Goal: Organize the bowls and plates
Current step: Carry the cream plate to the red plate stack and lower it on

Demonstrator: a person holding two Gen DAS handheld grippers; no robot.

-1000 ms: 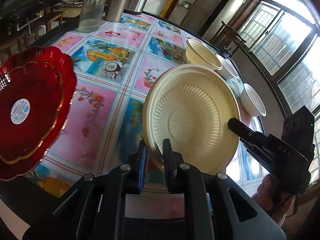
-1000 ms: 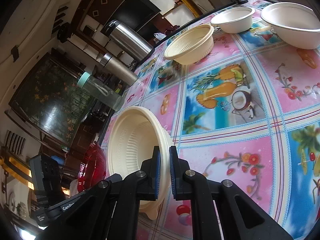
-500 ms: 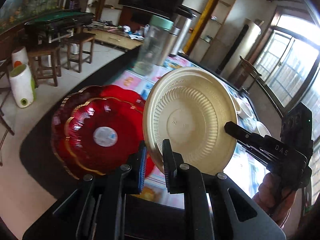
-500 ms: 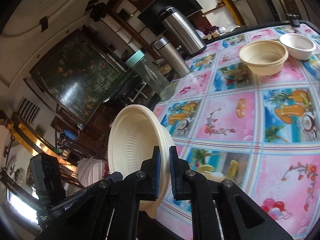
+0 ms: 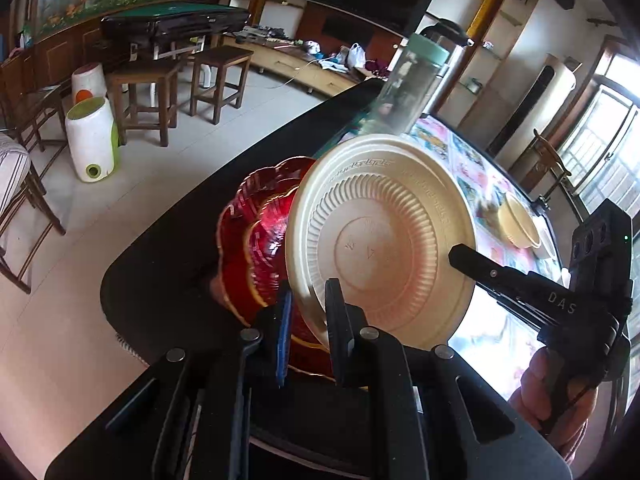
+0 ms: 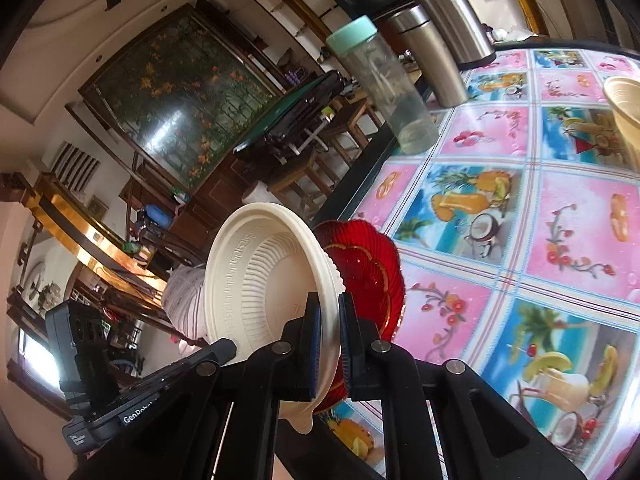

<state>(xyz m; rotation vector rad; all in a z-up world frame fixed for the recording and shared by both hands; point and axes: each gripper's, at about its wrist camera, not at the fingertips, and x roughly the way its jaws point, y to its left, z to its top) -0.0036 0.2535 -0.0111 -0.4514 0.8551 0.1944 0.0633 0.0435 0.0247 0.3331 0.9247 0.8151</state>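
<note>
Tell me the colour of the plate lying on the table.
Red plate with gold trim along its scalloped edge; clearest in the right wrist view.

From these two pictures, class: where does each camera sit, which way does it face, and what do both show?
Left wrist: on the left gripper, facing the cream plate's underside; right gripper and a hand show.
Right wrist: on the right gripper, facing the plate's inside and the tablecloth; left gripper shows.
Shared: plate, red dish, bottle.
</note>
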